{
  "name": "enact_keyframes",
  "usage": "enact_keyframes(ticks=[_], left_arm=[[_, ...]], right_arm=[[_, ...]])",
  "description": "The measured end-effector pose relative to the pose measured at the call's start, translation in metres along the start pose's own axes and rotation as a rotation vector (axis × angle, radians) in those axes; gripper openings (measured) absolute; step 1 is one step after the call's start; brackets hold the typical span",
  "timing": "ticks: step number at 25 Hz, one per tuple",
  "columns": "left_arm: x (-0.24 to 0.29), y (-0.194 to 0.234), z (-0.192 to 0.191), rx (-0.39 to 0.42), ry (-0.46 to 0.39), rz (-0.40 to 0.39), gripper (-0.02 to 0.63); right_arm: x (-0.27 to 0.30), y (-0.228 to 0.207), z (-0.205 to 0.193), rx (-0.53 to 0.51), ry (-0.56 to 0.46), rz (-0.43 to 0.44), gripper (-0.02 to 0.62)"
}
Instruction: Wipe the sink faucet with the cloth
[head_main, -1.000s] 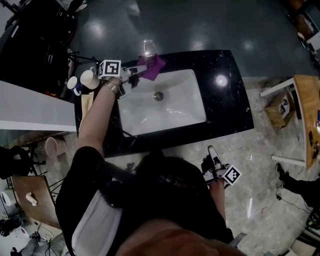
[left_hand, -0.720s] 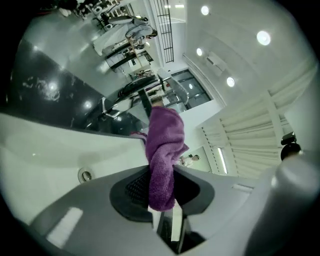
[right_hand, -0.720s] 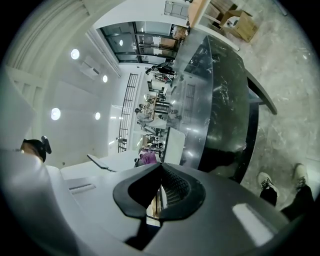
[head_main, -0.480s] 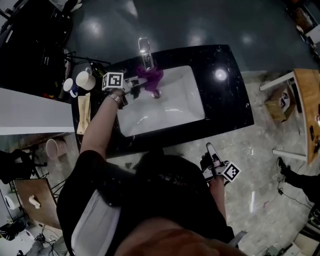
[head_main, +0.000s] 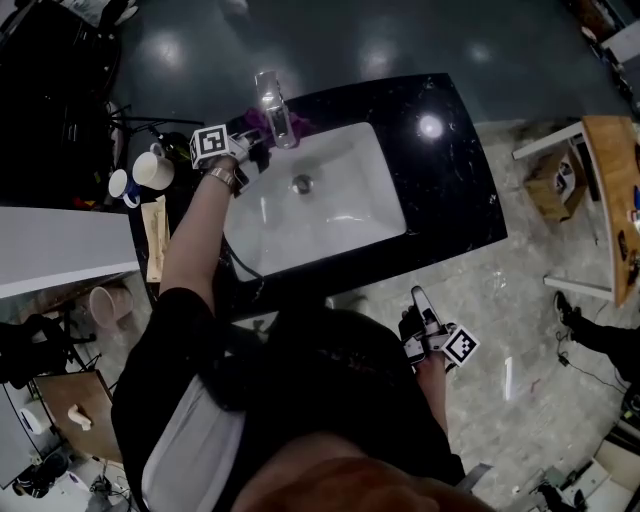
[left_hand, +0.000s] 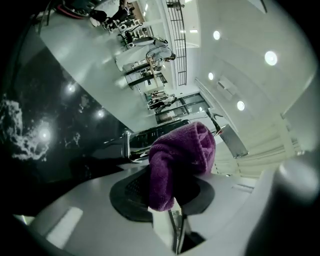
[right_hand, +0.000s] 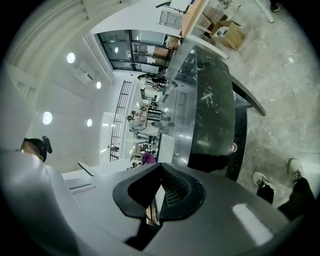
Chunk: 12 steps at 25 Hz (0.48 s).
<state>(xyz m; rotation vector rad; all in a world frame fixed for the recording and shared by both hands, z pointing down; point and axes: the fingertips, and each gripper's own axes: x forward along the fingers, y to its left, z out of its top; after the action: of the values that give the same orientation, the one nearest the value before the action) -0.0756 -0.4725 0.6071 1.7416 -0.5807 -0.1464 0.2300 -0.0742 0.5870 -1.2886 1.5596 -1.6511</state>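
Observation:
In the head view, the chrome faucet (head_main: 272, 108) stands at the back rim of the white sink (head_main: 340, 225). My left gripper (head_main: 255, 150) is at the faucet's left side, shut on a bunched purple cloth (head_main: 256, 124) that lies against the faucet's base. Seen from the left gripper view, the cloth (left_hand: 180, 157) sticks out of the left gripper (left_hand: 170, 202) and covers part of the chrome faucet body (left_hand: 137, 142). The right gripper (head_main: 425, 322) hangs low by the person's side, over the floor in front of the counter. The right gripper (right_hand: 157, 185) is shut with nothing in it.
The sink sits in a black stone counter (head_main: 450, 190), with the drain (head_main: 302, 184) in the basin. Two mugs (head_main: 150, 170) and a flat wooden board (head_main: 155, 240) lie at the counter's left end. At the right stand a wooden table (head_main: 612, 190) and a cardboard box (head_main: 555, 182).
The left gripper has carried the cloth from over the basin by the drain back and to the left, onto the faucet's base. The right gripper has stayed where it was.

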Motion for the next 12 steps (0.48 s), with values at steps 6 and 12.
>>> enact_keyframes(ticks=[6,12], left_arm=[[-0.002,-0.009,-0.010,-0.057,-0.010,-0.059,0.087],[-0.022,-0.034,-0.048,-0.077,0.021,-0.111,0.087]], right_arm=[[0.004,0.001,-0.006,-0.006,0.011,0.010,0.011],[0.001,0.013,-0.003,-0.042,0.033,0.068,0.011]])
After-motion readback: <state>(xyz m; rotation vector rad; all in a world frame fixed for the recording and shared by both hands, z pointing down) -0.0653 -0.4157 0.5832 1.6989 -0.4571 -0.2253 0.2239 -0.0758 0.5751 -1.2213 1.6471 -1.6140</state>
